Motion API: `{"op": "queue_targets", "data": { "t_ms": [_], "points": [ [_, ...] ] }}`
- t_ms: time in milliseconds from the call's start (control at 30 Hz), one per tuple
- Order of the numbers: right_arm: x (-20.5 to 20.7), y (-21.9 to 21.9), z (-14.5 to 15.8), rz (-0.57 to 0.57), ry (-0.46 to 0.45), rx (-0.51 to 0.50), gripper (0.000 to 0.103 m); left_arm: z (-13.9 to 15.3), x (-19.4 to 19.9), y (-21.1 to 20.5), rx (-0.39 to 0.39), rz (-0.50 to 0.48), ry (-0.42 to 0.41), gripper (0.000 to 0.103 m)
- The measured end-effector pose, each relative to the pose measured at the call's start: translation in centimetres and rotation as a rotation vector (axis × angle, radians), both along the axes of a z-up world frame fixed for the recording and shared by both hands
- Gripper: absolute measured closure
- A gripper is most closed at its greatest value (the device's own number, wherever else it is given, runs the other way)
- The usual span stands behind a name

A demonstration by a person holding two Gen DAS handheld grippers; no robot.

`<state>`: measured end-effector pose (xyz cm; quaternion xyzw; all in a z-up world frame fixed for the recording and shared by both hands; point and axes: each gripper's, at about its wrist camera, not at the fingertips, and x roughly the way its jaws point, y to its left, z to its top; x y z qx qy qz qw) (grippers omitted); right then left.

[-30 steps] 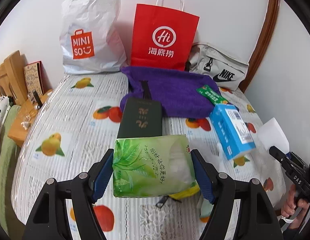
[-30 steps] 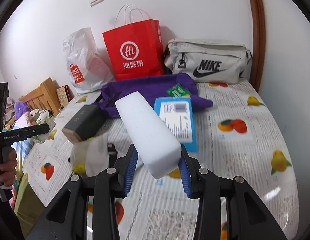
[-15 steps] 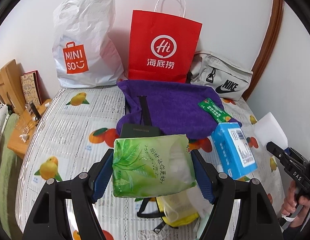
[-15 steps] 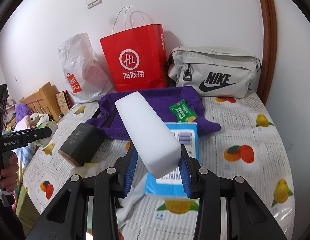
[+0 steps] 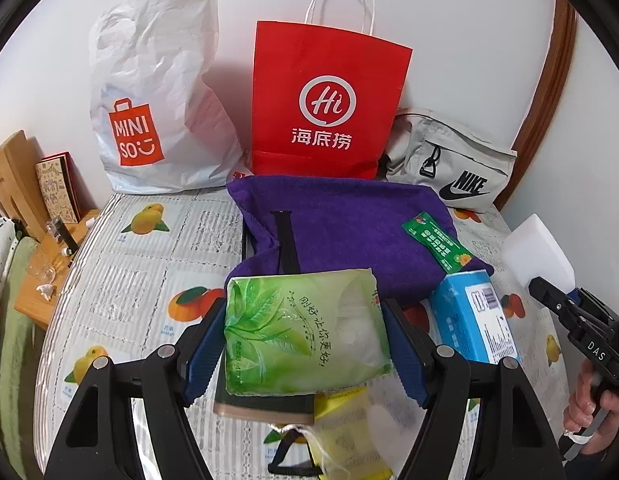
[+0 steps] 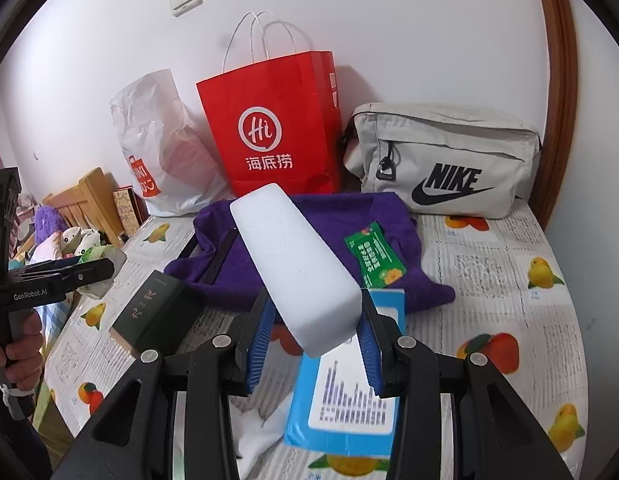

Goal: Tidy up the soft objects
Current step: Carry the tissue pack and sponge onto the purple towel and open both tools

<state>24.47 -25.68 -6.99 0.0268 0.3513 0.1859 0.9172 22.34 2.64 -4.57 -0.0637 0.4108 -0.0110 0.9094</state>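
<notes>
Left jaws: the left gripper [image 5: 305, 344] is clenched on a green tissue pack [image 5: 305, 330], its blue pads pressing both short sides, the pack lifted above the worktop.
Right jaws: the right gripper [image 6: 315, 344] is clenched on a white foam block [image 6: 297, 268], gripped near its lower end, the rest sticking up and forward at a tilt.
Worktop: a surface under a fruit-print cloth [image 5: 149, 248] carries all the loose things; it meets a white wall at the back.
Red paper bag: the red paper bag [image 5: 325, 104] stands upright against the wall, white handles up, between the other two bags.
White plastic bag: the white plastic bag [image 5: 149, 112] with an orange logo stands just left of the red one.
Grey pouch: the grey pouch [image 6: 445, 160] with a black logo rests against the wall, right of the red bag.
Purple towel: the purple towel [image 5: 349, 232] lies in front of the bags, a black strap [image 5: 285, 240] lying across its left part.
Blue box: the blue box [image 6: 345, 408] lies flat at the towel's near right corner, below the foam block in the right wrist view.
Dark box: the dark box [image 6: 153, 312] sits near the towel's left side; in the left wrist view it is mostly hidden beneath the tissue pack.
Yellow pouch: the yellow pouch [image 5: 345, 424] lies under the left gripper, beside the dark box.
Green sachet: the green sachet [image 5: 437, 242] lies on the towel's right part.
</notes>
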Motion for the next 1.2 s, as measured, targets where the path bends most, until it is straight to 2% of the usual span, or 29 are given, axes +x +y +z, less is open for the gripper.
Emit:
{"op": "queue_targets", "data": {
  "t_ms": [533, 900, 1033, 1200],
  "points": [
    [8.0, 0.7, -2.8, -0.006, 0.062, -0.021, 0.063, -2.2, 5.5, 0.8, 0.000, 0.009, 0.050, 0.030],
    [13.8, 1.2, -6.8, 0.025, 0.202, -0.020, 0.062, -4.8, 8.9, 1.2, -0.019, -0.002, 0.095, 0.030],
    [14.9, 1.3, -8.3, 0.009, 0.248, -0.030, 0.062, -5.8, 10.2, 0.9, -0.033, -0.013, 0.123, 0.030],
    [15.9, 1.8, -10.0, 0.014, 0.297, -0.058, 0.062, -6.0, 11.4, 0.2, -0.012, -0.037, 0.125, 0.030]
  ]
}}
